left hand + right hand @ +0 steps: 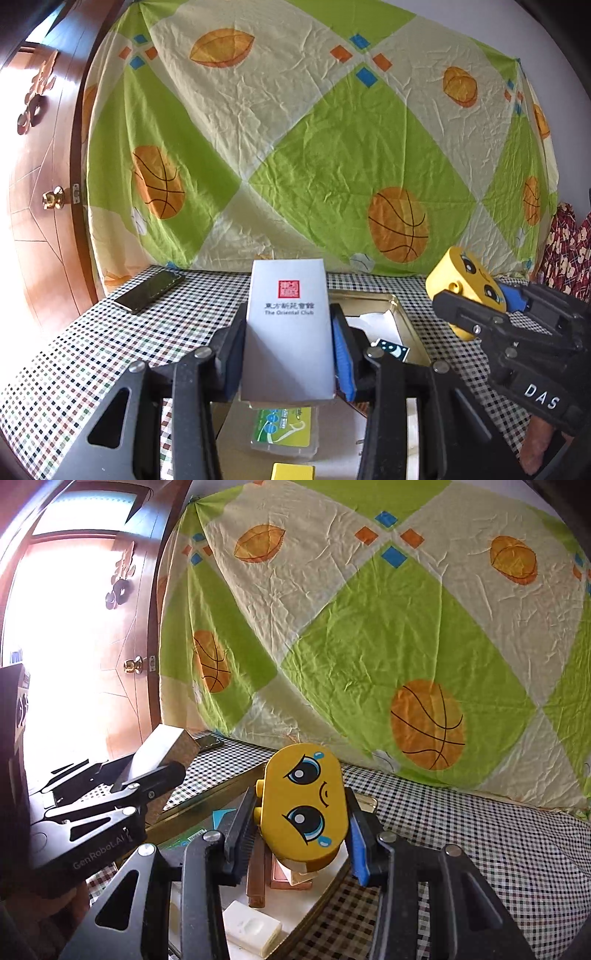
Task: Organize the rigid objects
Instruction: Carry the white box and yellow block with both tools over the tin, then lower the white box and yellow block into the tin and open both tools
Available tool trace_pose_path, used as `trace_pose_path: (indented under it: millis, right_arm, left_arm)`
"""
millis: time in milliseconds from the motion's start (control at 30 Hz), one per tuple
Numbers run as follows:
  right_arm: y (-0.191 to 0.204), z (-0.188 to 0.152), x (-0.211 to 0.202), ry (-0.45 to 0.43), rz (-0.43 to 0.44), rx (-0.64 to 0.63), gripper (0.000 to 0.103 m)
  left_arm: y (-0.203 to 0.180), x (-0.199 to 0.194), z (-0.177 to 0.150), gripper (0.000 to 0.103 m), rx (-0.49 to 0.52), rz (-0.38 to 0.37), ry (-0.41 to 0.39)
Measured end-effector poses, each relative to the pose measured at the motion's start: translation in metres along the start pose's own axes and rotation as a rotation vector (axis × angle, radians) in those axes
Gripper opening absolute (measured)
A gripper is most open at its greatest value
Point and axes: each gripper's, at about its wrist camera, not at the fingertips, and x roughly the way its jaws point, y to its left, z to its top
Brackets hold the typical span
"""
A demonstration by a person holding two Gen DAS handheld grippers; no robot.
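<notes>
A green and cream bedsheet (pixel 295 147) printed with basketballs is filling the upper two thirds of both views, hanging behind a table under a checked cloth (pixel 92 350). A wooden door (pixel 40 184) is standing at the left edge of each frame.

In the lower centre of the left wrist view, the left gripper (pixel 290 354) is clamping a tall grey-white box (pixel 288 325) with a red seal and printed lettering. Its jaws are standing narrowly apart, both pads pressing on the box's long sides, and the box is standing upright above the table. In the right wrist view this same gripper is showing at the lower left, with the box's pale end sticking out toward the upper right.

In the lower centre of the right wrist view, the right gripper (pixel 301 830) is gripping a yellow oval toy (pixel 304 805) with a crying cartoon face. Its jaws are also only slightly apart, closed against the toy's two sides, and the toy is hanging over a shallow metal tray (pixel 207 794).

The tray is lying on the cloth beneath both grippers, holding a white bar (pixel 253 928), a brown stick (pixel 256 878) and a green packet (pixel 284 430).

A dark phone (pixel 149 291) is lying on the cloth at the middle left of the left wrist view.
</notes>
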Motion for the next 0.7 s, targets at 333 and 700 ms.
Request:
trace_pose_path:
  millis: [333, 700]
  right_arm:
    - [-0.004, 0.004, 0.040, 0.119, 0.034, 0.041, 0.045]
    - [0.001, -0.004, 0.061, 0.213, 0.041, 0.014, 0.045]
  left_arm:
    - [0.005, 0.025, 0.001, 0.040, 0.038, -0.002, 0.091]
    - [0.001, 0.041, 0.000, 0.041, 0.078, -0.003, 0.143]
